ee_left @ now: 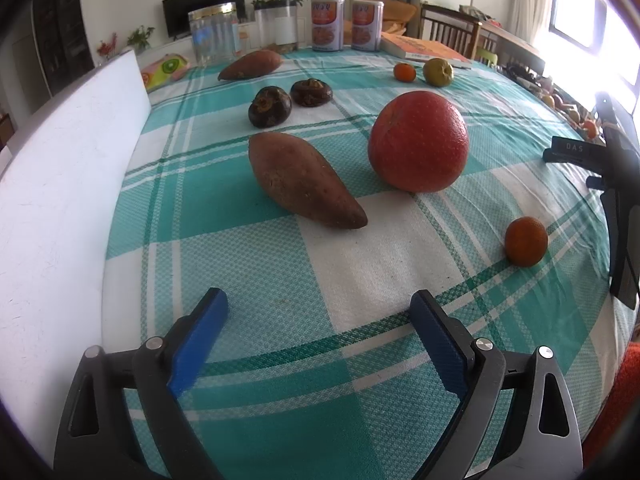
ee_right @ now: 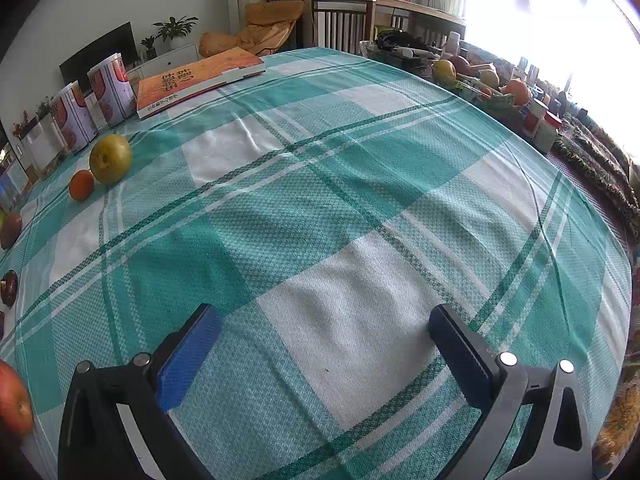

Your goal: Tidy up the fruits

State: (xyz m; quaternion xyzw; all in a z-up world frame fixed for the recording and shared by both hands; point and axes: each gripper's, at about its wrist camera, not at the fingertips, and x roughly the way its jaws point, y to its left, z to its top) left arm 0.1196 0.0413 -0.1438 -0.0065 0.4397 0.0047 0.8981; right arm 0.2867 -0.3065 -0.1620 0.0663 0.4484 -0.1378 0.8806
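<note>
Jaws, left: left gripper hangs over the near edge of the desk, blue pads spread wide with only cloth between them; nothing is held.
Jaws, right: right gripper is likewise spread apart and empty over a bare stretch of cloth, well away from any fruit, probably waiting its turn.
Nearest produce: sweet potato lies on its side just ahead of the left jaws, with a large red-orange fruit beside it toward the right edge; both look within reach, and the wide spread would suit the big round one.
Small fruit: tangerine sits alone near the right edge, apart from the others.
Middle of desk: two dark water chestnuts rest close together; being round, they may roll if nudged.
Far edge: second sweet potato, another tangerine touching or just beside a yellow-green pear; fruit is scattered, so sorting looks barely begun.
Back row: clear jar, two tins and a book line the far edge.
Surface: tablecloth, teal and white plaid, slightly wrinkled.
Room: television, potted plants, wooden chair, bright window, and a cluttered side area with more fruit.
</note>
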